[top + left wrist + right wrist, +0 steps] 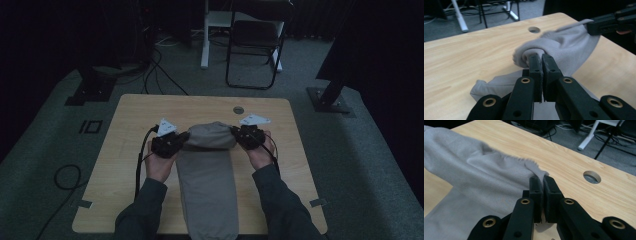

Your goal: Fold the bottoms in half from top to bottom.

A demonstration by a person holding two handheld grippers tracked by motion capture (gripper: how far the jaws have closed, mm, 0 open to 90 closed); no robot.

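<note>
Cloth (207,175): grey-brown, plain weave, no legible markings, frayed at one corner. It lies along the middle of the table (130,125), far end lifted. Left gripper (181,140) and right gripper (236,133) each pinch one far corner, jaws pressed together.

Black hand-held gripper (184,138), brass screws, grey sleeves (145,210).

A dim lab: black curtains, floor cables (155,75), stand bases (330,102), folding chair (255,45).
</note>
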